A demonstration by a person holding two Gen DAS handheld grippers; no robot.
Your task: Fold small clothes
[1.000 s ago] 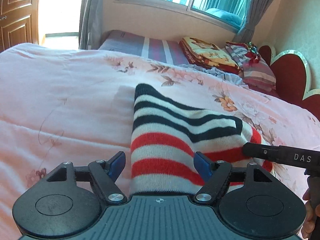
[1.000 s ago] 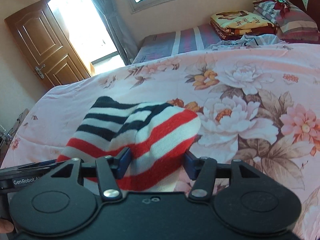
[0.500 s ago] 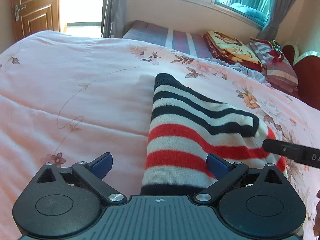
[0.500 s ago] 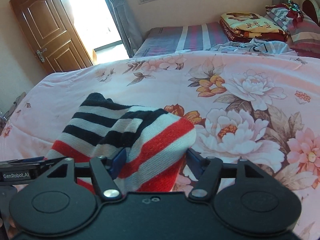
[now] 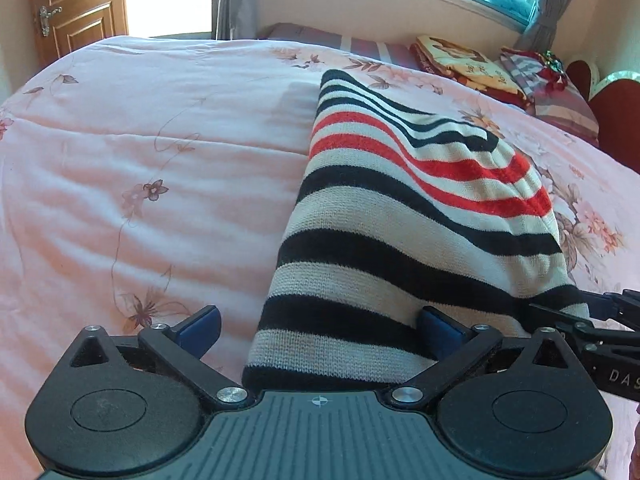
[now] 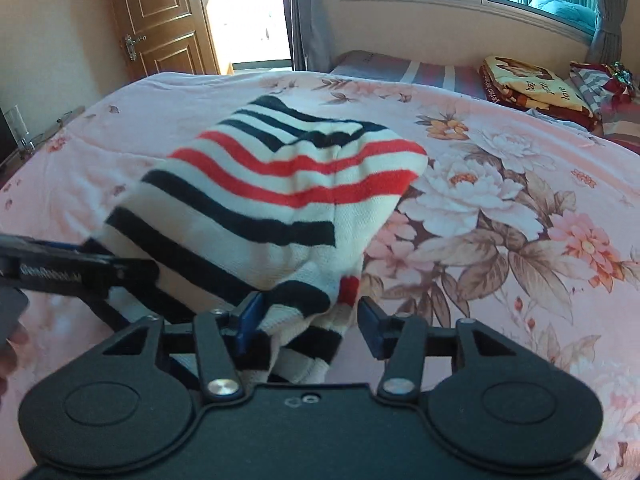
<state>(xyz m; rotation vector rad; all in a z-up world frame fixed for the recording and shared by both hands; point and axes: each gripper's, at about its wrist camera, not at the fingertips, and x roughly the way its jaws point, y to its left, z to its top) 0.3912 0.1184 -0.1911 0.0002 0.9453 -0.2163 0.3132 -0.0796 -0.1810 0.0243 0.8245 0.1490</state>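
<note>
Nearer now: one striped garment [image 5: 400,216]

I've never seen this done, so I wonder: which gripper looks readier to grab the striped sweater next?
Probably the right gripper: a bunched corner of the striped sweater sits between its jaws, which have just been closing. The left gripper has just been opening and stands wide around the hem.

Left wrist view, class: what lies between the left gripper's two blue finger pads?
The near end of the striped knitted garment, lying on the pink floral quilt; the left gripper stands wide open.
</note>
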